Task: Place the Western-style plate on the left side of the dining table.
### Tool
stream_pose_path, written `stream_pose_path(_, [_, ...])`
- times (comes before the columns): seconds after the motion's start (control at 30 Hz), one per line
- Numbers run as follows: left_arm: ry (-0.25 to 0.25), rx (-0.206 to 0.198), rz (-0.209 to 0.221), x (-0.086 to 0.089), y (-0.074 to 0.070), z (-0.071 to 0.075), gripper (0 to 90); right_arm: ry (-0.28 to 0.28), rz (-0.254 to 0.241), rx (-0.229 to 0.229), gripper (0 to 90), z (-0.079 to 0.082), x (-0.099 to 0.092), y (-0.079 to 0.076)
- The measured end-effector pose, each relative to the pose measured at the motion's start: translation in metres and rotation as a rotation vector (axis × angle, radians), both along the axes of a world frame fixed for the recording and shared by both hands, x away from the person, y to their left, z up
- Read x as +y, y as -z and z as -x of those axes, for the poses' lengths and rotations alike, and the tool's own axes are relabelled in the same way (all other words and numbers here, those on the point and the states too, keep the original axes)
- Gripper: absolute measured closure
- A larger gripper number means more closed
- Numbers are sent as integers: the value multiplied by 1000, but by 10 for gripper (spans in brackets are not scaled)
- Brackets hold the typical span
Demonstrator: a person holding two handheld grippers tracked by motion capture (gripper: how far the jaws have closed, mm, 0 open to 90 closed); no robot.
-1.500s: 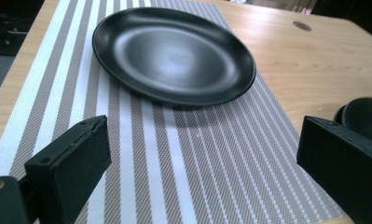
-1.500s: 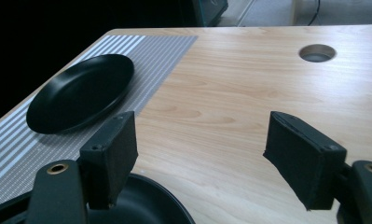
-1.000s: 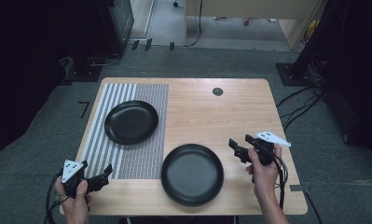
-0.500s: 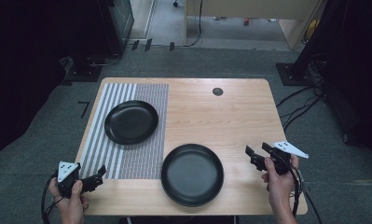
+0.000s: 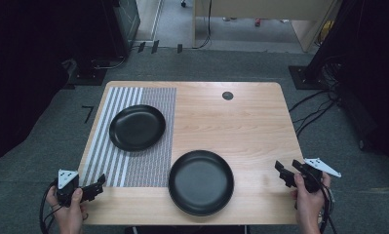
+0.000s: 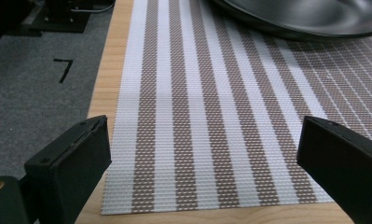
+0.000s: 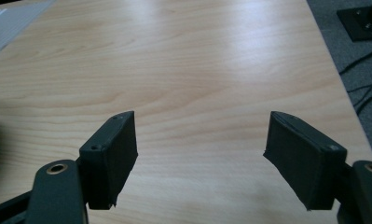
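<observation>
High view: both tools are hovering with jaws spread, left tool point(image 5: 95, 185) at the worktop's point(image 5: 241, 122) near-left corner, right tool point(image 5: 289, 171) at its near-right edge.

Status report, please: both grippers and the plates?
Left gripper open, empty. Right gripper open, empty. Two black plates untouched, one on the striped mat. Nothing in the way.

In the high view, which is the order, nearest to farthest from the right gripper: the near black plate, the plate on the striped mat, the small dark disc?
From the right gripper:
1. Near black plate, table front, to its left.
2. Small dark disc, far edge.
3. Plate on the striped mat, far left.
</observation>
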State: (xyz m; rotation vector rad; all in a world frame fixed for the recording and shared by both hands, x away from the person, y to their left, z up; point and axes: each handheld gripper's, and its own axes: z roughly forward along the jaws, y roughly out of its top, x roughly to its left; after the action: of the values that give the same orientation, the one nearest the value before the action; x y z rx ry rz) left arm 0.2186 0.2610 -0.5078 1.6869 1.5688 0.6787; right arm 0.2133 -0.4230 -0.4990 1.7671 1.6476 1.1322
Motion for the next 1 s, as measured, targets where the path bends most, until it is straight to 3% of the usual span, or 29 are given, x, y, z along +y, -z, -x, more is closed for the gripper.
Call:
stream_pose_path(0.37, [-12,31,-34,8,4,0,25,27,45,57,244,17,-19,15])
stream_pose_path(0.63, [33,60,-127,-3,8,-2,25,17,128,99,232,21,-13,25])
stream_pose_path(0.83, [61,93,-144,-5,10,-4,26,12,230,118,218,19,-3,26])
stream_pose_path(0.93, [60,106,-116,-3,11,-5,30,10,227,119,211,19,-3,26])
stream_pose_path(1.0, [63,104,-120,-3,11,-4,35,7,228,119,210,19,-3,26])
